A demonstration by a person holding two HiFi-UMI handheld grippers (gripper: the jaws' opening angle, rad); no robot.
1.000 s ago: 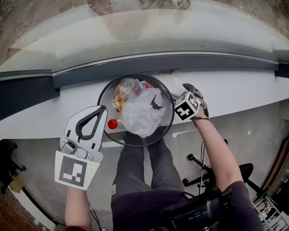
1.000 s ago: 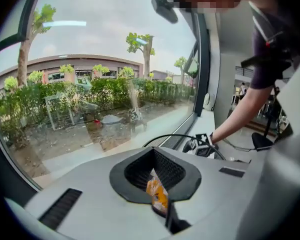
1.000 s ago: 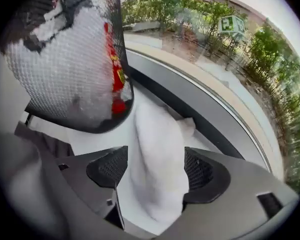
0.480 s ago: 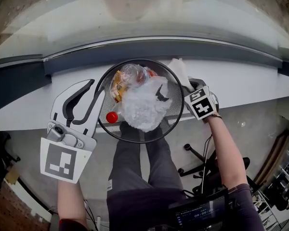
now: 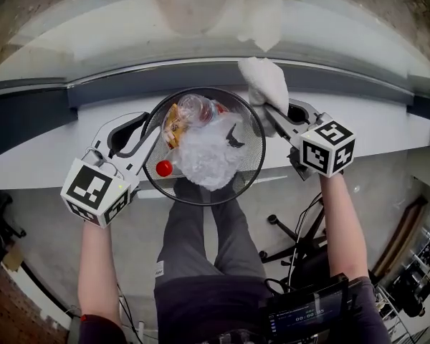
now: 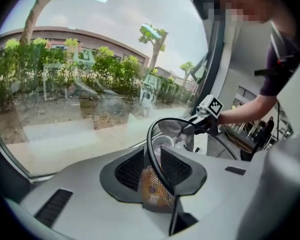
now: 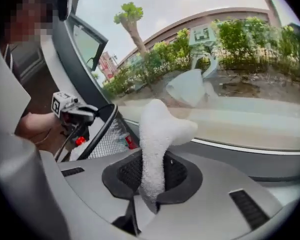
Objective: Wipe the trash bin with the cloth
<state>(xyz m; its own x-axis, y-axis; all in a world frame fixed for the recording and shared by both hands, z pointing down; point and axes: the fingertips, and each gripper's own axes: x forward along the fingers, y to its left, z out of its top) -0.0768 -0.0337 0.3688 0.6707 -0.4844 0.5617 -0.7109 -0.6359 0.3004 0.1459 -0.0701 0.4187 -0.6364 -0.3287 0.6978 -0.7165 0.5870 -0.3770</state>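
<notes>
Cloth (image 5: 265, 81) up, trash bin (image 5: 249, 167) straddled, and no wiping yet!
The left gripper (image 5: 139, 130) had its fingers apart, having just been opening, with the bin's rim and mesh wall between them but not visibly pinched. The right gripper (image 5: 270, 112) had its fingers clamped on the white cloth, which stood up beyond the fingertips, near the rim but not touching it. The risk, I'd say: with that loose hold, a firm swipe could shove or tip the bin and spill it, and the cloth, caught by one narrow fold, could pull free. Only the head view showed the bottle (image 5: 195, 110), red cap (image 5: 163, 168) and crumpled plastic (image 5: 211, 156) inside. Only the gripper views showed what sat between the fingers.
</notes>
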